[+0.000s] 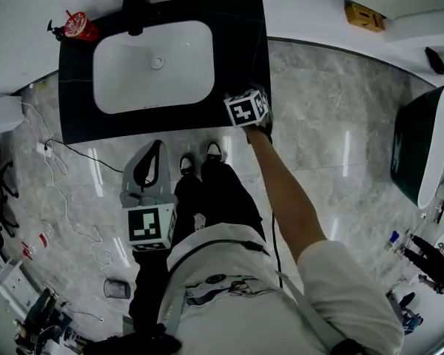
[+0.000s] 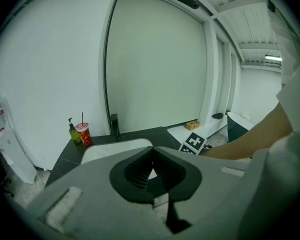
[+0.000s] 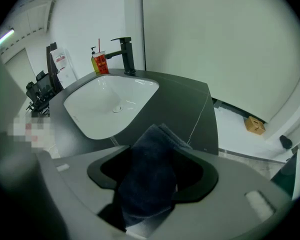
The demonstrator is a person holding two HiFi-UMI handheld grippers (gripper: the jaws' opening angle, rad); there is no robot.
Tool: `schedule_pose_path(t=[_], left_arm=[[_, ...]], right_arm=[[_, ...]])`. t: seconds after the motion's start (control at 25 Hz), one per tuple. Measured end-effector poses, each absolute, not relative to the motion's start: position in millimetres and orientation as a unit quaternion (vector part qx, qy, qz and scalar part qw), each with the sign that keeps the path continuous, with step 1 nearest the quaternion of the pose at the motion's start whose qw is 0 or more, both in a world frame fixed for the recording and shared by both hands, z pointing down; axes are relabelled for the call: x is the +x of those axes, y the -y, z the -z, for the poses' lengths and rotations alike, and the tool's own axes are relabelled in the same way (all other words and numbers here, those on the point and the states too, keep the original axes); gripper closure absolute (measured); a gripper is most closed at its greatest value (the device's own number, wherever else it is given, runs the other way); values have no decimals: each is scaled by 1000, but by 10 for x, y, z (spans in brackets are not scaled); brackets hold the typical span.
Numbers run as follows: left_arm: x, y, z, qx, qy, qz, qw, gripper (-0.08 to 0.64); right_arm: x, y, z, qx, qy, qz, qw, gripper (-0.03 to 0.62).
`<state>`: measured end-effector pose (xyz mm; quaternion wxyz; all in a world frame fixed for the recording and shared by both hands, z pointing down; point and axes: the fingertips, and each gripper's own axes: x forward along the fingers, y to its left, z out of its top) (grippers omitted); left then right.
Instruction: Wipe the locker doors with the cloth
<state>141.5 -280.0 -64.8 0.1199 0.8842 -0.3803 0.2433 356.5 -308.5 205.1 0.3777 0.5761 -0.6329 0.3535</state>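
A folded dark blue cloth [image 3: 150, 179] lies between the jaws of my right gripper [image 3: 154, 151]. The jaws stand wide apart and their pads do not press on the cloth. In the head view this right gripper [image 1: 249, 106] hangs over the front right corner of the black counter [image 1: 237, 43], pointing steeply down, and the cloth is hidden under its marker cube. My left gripper [image 1: 158, 148] is held low in front of the counter near the person's feet. Its jaws are shut, tips together, with nothing between them [image 2: 151, 155]. A tall pale panel [image 2: 160, 59] rises behind the counter.
A white sink basin [image 1: 152, 65] is set in the counter, with a black faucet [image 3: 125, 54] at the back. A red cup [image 1: 80, 26] and a green bottle [image 2: 73, 132] stand at the counter's left. On the floor are a cardboard box [image 1: 364, 16] and white cables [image 1: 59, 191].
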Motion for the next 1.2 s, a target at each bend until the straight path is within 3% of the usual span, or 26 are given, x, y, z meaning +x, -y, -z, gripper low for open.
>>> schedule_pose_path(t=[0.12,0.2,0.4,1.2], left_arm=[[1403,2808,598,882,380,-247,128,557],[1389,2813,575,881,381,-249,131,557],[1382,2854,542,879,382,-252,134,557],[1470,2726,651,886,383,-235,115,557]], right_arm=[[3583,3085,-2039,592,627,-352,365,358],[3610,3081,-2034,602,623,-340,367,440],[3538,3093,-2054,595,635,-294,395,493],[3625,2696,-710,670,671,-201,246,499]])
